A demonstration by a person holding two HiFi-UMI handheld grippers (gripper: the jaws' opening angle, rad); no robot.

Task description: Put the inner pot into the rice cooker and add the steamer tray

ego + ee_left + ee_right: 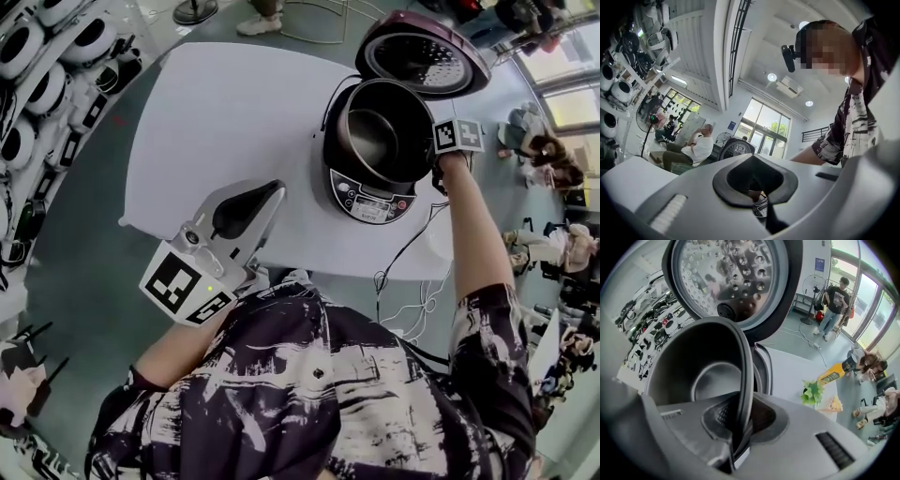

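The rice cooker stands at the right of the white table with its lid swung up. The dark inner pot sits in the cooker's body. My right gripper points down at the pot's right rim and is shut on it. In the right gripper view the thin rim of the inner pot runs between the jaws of the right gripper, below the perforated lid. My left gripper hovers near the table's front edge, left of the cooker. That left gripper is shut and holds nothing.
The cooker's black cord trails off the table's front edge. A shelf of white rice cookers lines the left side. A small green plant stands on the table beyond the cooker. People sit at the right.
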